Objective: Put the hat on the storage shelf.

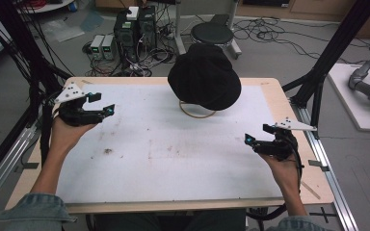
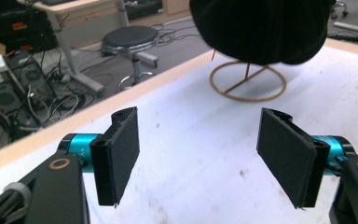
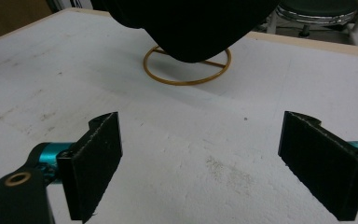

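Black hat (image 1: 204,76) on wire stand (image 1: 196,112), far table centre. Left gripper (image 1: 105,104) and right gripper (image 1: 257,135): jaws wide apart, empty.

Dim, even light; soft, slightly blurred.

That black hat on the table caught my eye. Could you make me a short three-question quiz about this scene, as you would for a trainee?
1. True or false: the black hat lies flat on the white table.
2. What does the hat sit on? A) a cardboard box B) a stand with a gold ring base C) a stool
3. Fill in: the fingers of the left gripper and the right gripper are both ____.

Key:
1. False; it is raised above the table on a stand.
2. B
3. Open; each holds nothing, and both are apart from the hat.
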The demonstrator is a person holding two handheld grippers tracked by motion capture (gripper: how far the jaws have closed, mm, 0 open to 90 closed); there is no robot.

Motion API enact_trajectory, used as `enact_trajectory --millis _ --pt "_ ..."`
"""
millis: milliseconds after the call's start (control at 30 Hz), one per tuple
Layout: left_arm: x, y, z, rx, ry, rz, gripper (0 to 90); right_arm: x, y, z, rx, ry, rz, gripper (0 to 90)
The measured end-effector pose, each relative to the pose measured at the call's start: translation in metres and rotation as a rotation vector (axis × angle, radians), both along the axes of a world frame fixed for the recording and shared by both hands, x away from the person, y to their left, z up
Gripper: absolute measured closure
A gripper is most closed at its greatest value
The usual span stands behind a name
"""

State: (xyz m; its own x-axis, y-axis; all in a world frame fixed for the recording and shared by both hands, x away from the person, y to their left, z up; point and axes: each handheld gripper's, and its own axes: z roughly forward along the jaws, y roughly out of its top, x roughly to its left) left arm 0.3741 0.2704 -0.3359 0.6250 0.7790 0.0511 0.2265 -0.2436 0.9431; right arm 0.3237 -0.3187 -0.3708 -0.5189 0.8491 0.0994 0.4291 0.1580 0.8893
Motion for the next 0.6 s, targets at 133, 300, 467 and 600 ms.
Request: enact_trajectory --millis 133,300,467,600 --pt "-0.013 0.010 -0.011 -0.009 0.007 0.026 28.7 0.002 0.002 0.000 -0.005 0.004 -0.001 13.2" --pt "-0.024 0.019 -0.022 -0.017 0.016 0.057 27.0 0.005 0.005 -0.001 -0.013 0.001 0.001 13.2" --pt "-0.031 0.023 -0.029 -0.025 0.013 0.073 26.7 0.006 0.006 -0.002 -0.015 0.004 0.000 13.2" --pt "-0.034 0.023 -0.032 -0.025 0.010 0.078 26.7 0.007 0.007 -0.002 -0.015 0.004 0.003 13.2"
